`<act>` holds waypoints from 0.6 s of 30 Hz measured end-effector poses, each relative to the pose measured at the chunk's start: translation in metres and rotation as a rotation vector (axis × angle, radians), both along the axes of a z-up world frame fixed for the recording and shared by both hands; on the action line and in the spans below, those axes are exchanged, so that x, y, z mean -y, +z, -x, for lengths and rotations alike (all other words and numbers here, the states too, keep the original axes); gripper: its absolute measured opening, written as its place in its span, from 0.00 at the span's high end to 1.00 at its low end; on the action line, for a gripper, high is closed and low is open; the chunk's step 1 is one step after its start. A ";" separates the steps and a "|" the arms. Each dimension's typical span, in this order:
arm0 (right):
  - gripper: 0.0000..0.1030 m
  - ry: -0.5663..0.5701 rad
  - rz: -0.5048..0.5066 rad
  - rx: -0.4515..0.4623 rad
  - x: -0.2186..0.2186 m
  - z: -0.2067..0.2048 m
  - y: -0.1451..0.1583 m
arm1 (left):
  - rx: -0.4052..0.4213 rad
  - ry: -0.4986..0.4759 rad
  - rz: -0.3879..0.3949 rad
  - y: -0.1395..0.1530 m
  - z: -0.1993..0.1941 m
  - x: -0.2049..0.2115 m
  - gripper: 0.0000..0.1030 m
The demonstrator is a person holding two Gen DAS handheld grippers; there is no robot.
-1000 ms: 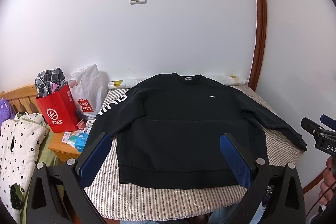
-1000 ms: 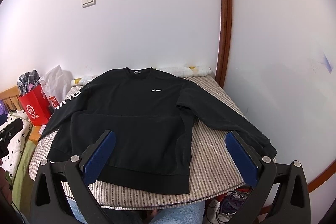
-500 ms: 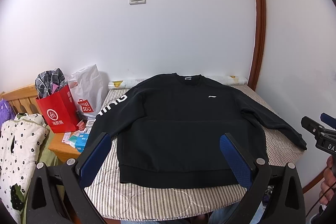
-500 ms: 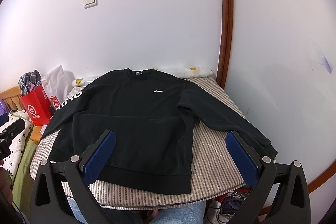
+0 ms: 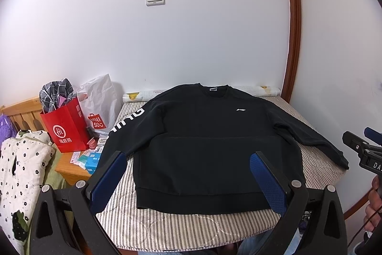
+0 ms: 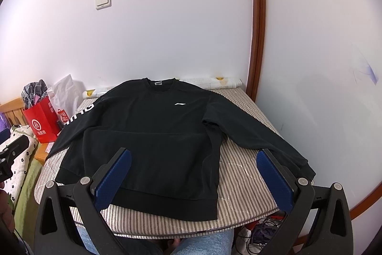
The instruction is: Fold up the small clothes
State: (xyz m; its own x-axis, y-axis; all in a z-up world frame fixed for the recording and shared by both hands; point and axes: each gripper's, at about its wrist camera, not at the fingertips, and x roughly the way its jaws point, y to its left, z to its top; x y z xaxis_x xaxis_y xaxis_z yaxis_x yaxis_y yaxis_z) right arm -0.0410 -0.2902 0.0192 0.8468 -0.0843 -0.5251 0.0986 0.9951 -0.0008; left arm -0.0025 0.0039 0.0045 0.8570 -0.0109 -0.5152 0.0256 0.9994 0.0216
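the black sweatshirt (image 5: 203, 147) lies flat, sleeves out, ready for folding. left gripper (image 5: 188, 173) and right gripper (image 6: 193, 171) hover before its hem, jaws spread wide, holding nothing.

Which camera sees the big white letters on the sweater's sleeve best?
The left wrist view. There the white letters run down the black sweater sleeve, large and mostly readable. In the right wrist view the same letters sit smaller, near the picture's left side, at a steeper angle.
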 end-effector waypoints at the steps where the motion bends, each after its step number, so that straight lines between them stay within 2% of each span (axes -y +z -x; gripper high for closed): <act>1: 0.00 0.001 0.000 0.000 0.000 0.000 0.000 | 0.002 -0.003 -0.001 0.000 0.000 0.000 0.00; 18: 0.00 -0.001 0.000 -0.004 -0.004 -0.001 -0.003 | 0.009 -0.023 0.001 -0.003 -0.001 0.001 0.00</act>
State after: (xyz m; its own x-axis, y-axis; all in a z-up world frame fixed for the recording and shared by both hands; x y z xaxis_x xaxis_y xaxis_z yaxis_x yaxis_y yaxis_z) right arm -0.0400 -0.2864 0.0165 0.8445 -0.0852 -0.5287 0.0995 0.9950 -0.0014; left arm -0.0019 0.0031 0.0011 0.8613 -0.0309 -0.5072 0.0483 0.9986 0.0211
